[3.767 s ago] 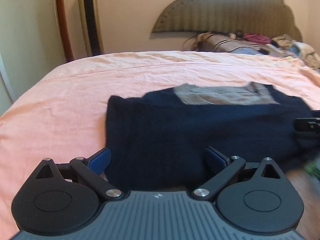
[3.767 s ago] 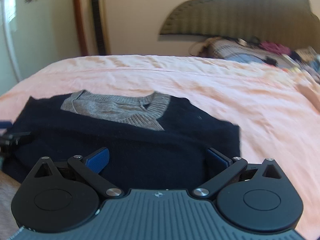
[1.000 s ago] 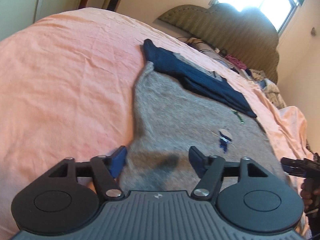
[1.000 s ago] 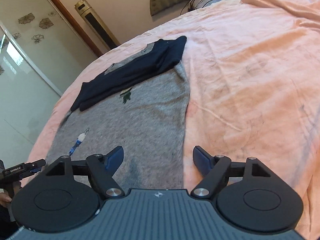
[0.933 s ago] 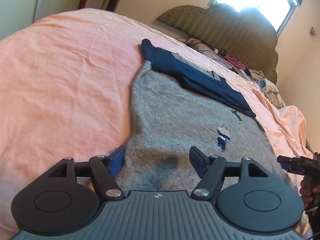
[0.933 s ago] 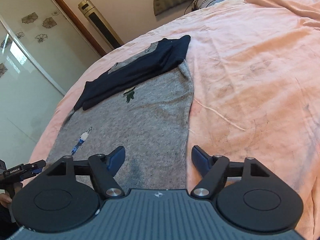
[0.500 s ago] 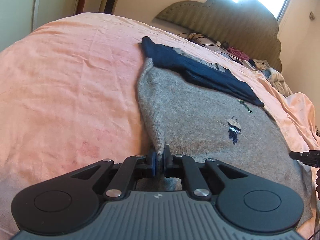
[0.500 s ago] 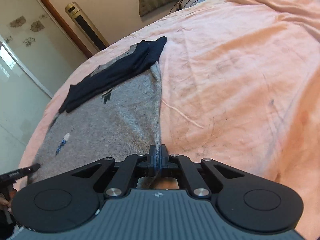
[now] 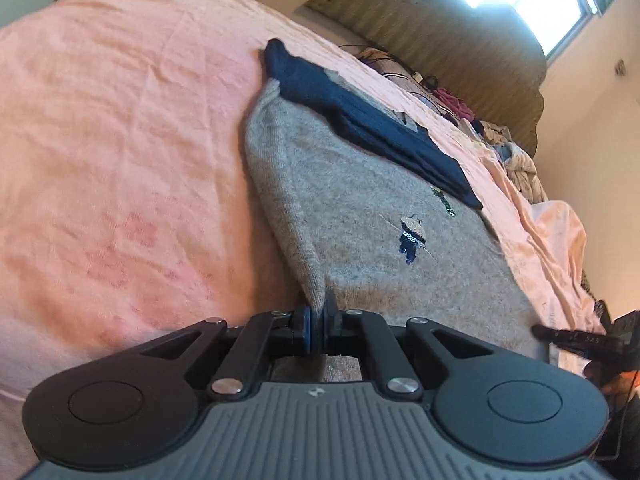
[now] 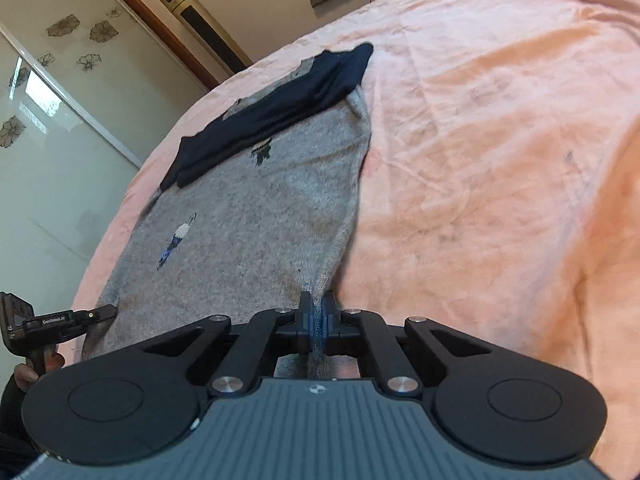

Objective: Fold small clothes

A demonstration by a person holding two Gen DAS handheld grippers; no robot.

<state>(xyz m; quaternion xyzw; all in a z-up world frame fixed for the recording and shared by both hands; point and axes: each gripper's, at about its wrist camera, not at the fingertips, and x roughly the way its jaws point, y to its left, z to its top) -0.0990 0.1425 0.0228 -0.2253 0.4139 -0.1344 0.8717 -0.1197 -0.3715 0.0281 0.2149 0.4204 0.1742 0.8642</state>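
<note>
A small grey knit sweater with navy sleeves folded across its far end lies on the pink bed; it also shows in the right wrist view. My left gripper is shut on the sweater's near left hem corner and lifts it slightly. My right gripper is shut on the near right hem corner. Each gripper shows at the edge of the other's view: the right gripper and the left gripper.
The pink bedsheet spreads all around the sweater. A padded headboard and a pile of clothes lie at the far end. A tower fan and a glass wardrobe door stand beyond the bed's left side.
Both grippers went from open beside the hem to shut on its corners. Since then the hem corners have risen a little and the views have tilted.
</note>
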